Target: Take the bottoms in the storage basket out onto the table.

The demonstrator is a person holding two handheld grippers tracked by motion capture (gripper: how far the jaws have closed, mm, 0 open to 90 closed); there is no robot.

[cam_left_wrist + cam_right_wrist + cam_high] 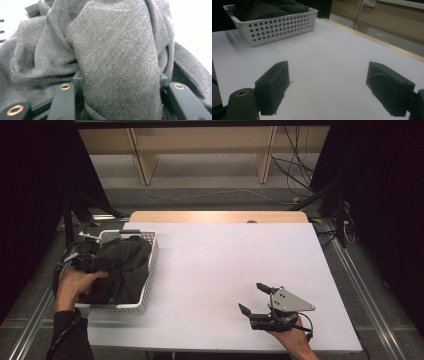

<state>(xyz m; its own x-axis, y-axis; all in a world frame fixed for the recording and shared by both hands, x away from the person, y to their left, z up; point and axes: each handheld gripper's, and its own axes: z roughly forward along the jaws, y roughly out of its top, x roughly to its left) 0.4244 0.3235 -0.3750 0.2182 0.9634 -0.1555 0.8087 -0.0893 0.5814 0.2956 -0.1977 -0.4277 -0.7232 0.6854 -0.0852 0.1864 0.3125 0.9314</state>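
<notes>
**Reaching into the basket, with a snag waiting**

Standing beside the table, I see the left gripper (92,256) buried in the dark grey garment (120,267), which lies heaped in the white perforated basket (150,270) at the table's left. A thick fold sits between its jaws, though whether they have clamped I cannot tell. The right gripper (257,300) idles wide over the bare white table (220,260). Lifting now risks dragging the light basket along (nothing pins it), or the bulky fold slipping free.

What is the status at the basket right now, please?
Left tool in white basket, dark grey cloth bunched between its jaws. Right tool open, empty, over bare table. Nothing in the way.
</notes>
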